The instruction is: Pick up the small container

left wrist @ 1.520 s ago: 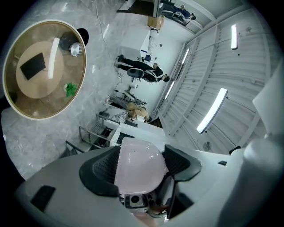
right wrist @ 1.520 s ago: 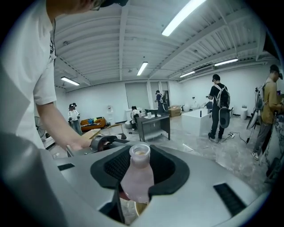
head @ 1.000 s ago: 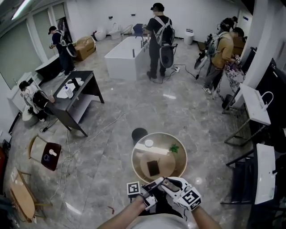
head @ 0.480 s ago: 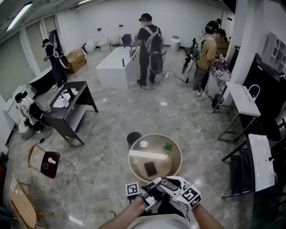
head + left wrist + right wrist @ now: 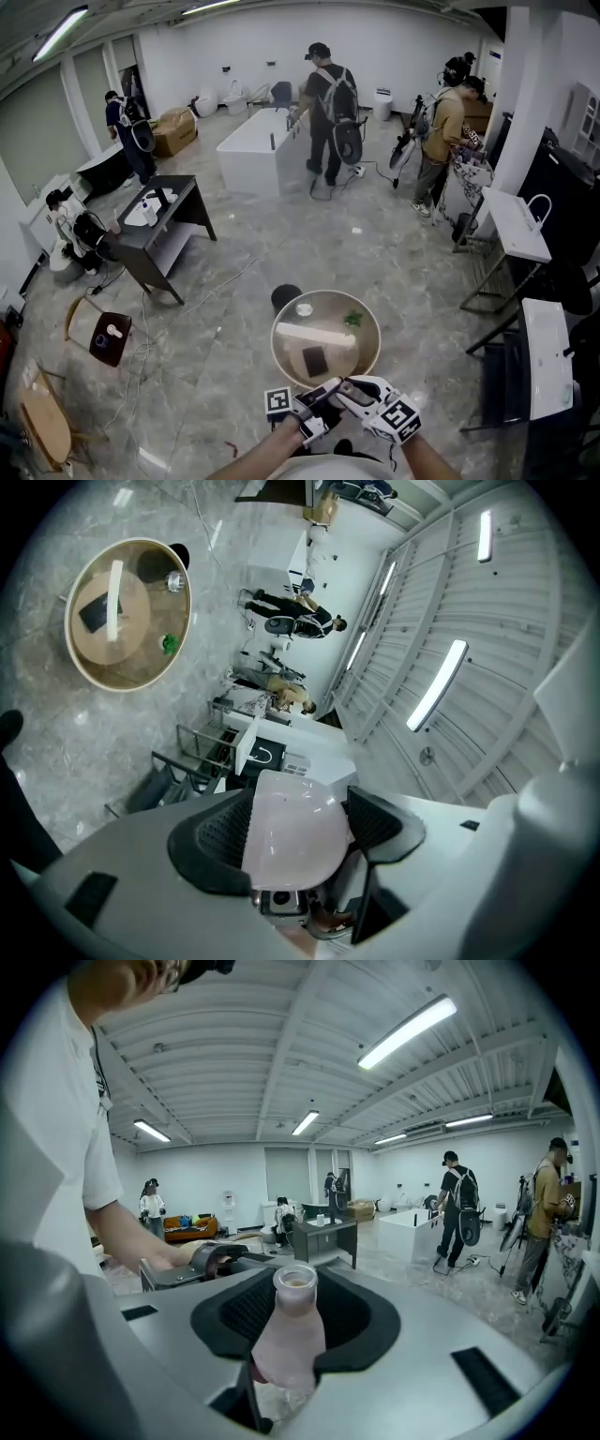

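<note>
Right tool backed off table; small container clamped between jaws.

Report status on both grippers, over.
Left gripper shut on pale cup-shaped piece. Right gripper shut on small pink bottle, neck open. Round table ahead, nothing between.

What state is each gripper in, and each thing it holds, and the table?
left gripper: shut on the cup.
cup: gripped, off the table.
right gripper: shut on the bottle.
bottle: uncapped, mouth up, gripped.
table: standing, small things on top.
</note>
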Available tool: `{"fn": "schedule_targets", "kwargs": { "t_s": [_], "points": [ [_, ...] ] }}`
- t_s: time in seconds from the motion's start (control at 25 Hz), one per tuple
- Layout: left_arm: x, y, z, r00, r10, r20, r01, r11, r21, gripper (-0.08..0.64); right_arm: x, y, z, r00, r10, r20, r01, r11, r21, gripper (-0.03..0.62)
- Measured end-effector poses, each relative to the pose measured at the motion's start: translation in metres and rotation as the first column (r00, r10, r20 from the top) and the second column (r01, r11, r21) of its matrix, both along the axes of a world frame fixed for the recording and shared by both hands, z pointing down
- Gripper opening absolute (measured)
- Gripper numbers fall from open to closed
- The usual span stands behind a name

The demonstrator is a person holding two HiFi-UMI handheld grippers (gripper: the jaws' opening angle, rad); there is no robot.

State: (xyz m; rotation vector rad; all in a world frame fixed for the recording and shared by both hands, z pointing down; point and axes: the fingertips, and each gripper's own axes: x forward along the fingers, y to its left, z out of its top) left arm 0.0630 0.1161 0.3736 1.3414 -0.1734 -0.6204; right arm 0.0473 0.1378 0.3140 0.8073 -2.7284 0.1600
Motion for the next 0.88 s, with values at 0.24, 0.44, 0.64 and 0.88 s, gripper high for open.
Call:
{"fn": "schedule_targets", "kwargs": {
  "t_s": [0.24,0.44,0.64,0.88],
  "points": [
    [0.010,0.003,-0.010,1.000,-0.020,-0.021,0.020,1.000,-0.004,0.327,0.009,0.003,-0.008,1.000,-0.026,-0.007,0.026,1.000,0.009,0.152],
    [0.016,0.004,-0.013,0.999,-0.033,-0.022,0.033,0.999,-0.006,0.327,0.016,0.004,-0.011,0.999,-0.039,-0.001,0.039,0.999,0.017,0.152],
    [0.015,0.003,-0.018,0.999,-0.041,-0.033,0.041,0.999,0.008,0.327,0.015,0.004,-0.014,0.999,-0.048,0.009,0.047,0.998,0.028,0.152],
    [0.009,-0.001,-0.018,0.999,-0.049,-0.020,0.049,0.999,0.011,0.325,0.010,0.000,-0.016,0.998,-0.055,0.018,0.054,0.998,0.030,0.152]
  ]
}}
